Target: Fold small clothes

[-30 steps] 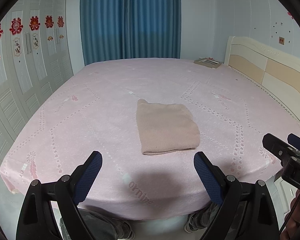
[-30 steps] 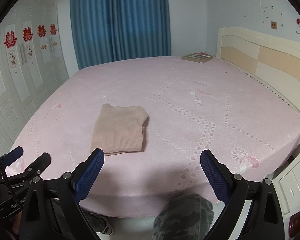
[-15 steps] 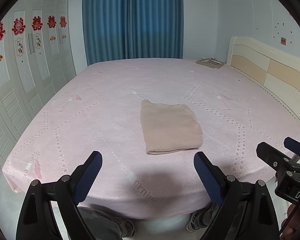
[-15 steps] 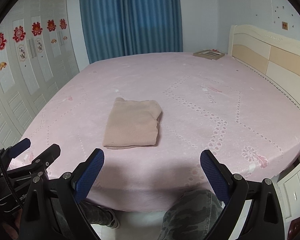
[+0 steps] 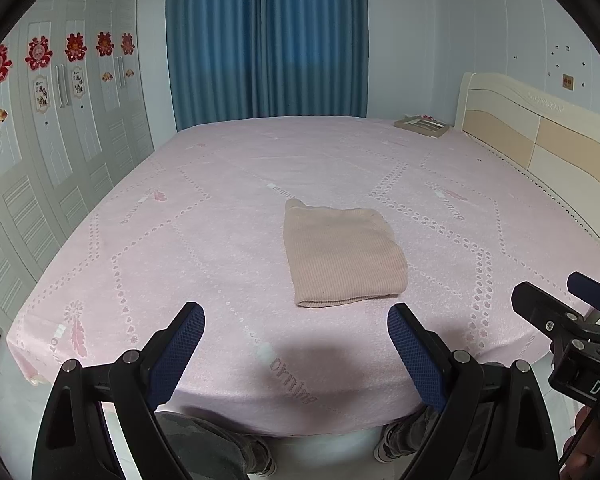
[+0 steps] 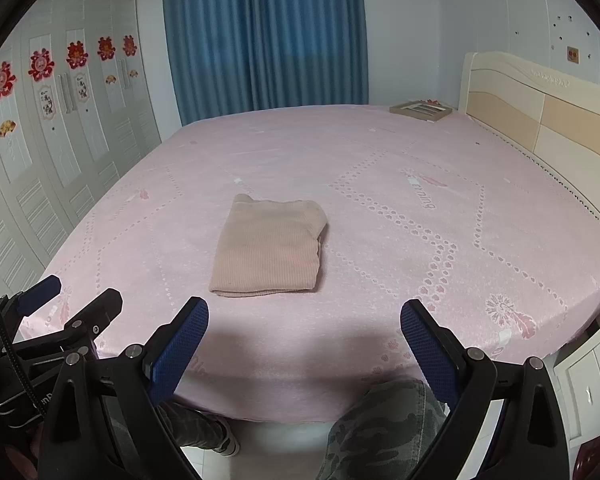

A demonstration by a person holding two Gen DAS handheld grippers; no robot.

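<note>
Left gripper (image 5: 296, 322), seen from its own camera: jaws spread wide, nothing between the blue pads (image 5: 178, 346), held in the air off the near edge of the bed (image 5: 140, 240). Right gripper (image 6: 304, 320), same condition: jaws wide apart and empty, level with the bed edge, with the person's camouflage trousers (image 6: 380, 428) below it. Each tool also shows at the margin of the other's view, side by side and well apart from the cloth.

Beyond the fingers lies the beige knitted garment (image 5: 342, 258), also (image 6: 270, 250), folded into a compact rectangle and lying flat on the pink bedspread, near the middle of its front half. Its rounded fold faces the grippers; layered edges show on its right side. No tool touches it.

Change over the last second: both cameras have drawn back and risen, so the garment sits slightly farther and higher in each view, and more of the bedspread's near edge and the floor appears. The garment itself has not moved or altered in shape.

Interpretation: the retreat with empty, open jaws suggests the folding of this piece is complete. A picture frame (image 6: 420, 110) rests at the far corner by the headboard (image 6: 540, 120).
</note>
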